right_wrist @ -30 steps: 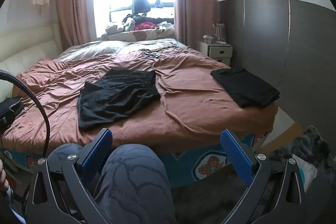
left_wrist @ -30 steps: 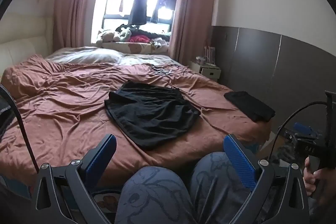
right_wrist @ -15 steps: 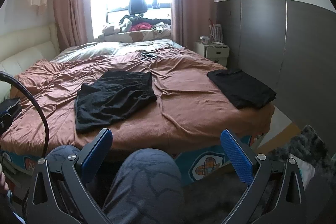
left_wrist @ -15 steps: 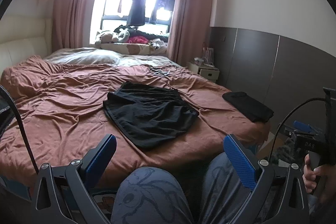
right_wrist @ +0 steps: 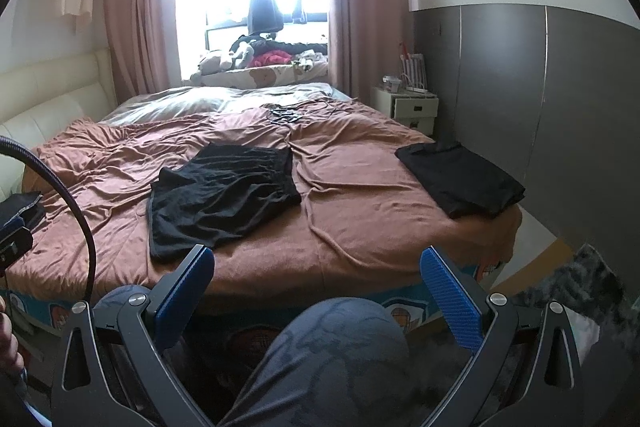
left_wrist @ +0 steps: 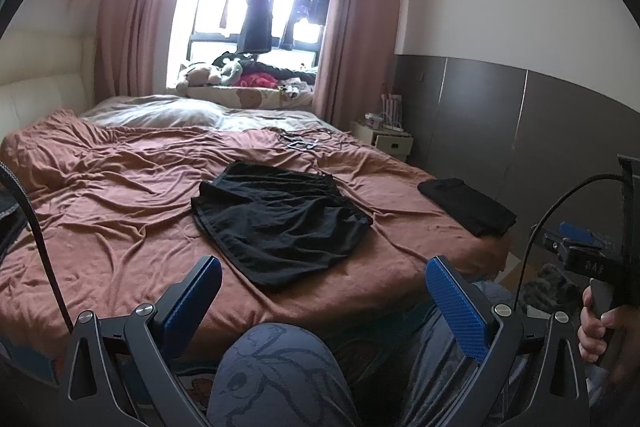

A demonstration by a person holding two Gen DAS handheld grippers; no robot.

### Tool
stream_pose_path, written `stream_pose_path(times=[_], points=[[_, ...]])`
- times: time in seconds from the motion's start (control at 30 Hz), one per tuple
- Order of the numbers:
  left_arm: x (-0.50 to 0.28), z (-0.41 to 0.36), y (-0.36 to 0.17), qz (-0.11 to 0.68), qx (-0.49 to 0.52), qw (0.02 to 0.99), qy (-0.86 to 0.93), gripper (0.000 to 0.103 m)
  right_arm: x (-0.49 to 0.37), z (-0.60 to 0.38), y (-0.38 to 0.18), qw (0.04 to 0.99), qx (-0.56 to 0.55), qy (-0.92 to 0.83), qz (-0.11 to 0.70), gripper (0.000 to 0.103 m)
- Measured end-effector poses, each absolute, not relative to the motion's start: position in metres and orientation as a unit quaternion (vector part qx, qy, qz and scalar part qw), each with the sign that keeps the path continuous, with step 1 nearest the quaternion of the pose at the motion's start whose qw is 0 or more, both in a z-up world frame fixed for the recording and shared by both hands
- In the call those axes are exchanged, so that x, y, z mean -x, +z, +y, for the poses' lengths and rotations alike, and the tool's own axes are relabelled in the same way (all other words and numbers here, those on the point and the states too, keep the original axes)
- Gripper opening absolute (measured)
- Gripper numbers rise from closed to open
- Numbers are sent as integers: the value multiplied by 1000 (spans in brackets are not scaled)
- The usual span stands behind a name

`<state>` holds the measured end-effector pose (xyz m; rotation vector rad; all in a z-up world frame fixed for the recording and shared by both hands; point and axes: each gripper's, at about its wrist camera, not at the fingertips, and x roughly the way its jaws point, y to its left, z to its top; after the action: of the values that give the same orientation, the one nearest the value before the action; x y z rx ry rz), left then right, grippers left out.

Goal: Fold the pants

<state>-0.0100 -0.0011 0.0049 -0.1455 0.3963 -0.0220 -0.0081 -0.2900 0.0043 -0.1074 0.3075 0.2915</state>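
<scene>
From the left wrist, the left gripper (left_wrist: 324, 293) hangs with its jaws spread wide and empty above the person's knee (left_wrist: 276, 375). Black pants (left_wrist: 276, 223) lie rumpled in the middle of the bed (left_wrist: 100, 211), well ahead of the fingers.

From the right wrist, the right gripper (right_wrist: 318, 283) is likewise wide and empty. The pants (right_wrist: 222, 197) lie ahead to its left, a folded black garment (right_wrist: 460, 179) at the bed's right edge.
</scene>
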Motion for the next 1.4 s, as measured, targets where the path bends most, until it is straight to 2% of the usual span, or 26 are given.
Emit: stream_pose_path(times=[0.8, 1.4], points=[[14, 2, 9, 192, 75, 978, -11, 102, 10, -287, 4, 977, 55, 142, 149, 103], [-6, 13, 9, 210, 88, 974, -14, 102, -16, -282, 10, 969, 53, 170, 174, 103]])
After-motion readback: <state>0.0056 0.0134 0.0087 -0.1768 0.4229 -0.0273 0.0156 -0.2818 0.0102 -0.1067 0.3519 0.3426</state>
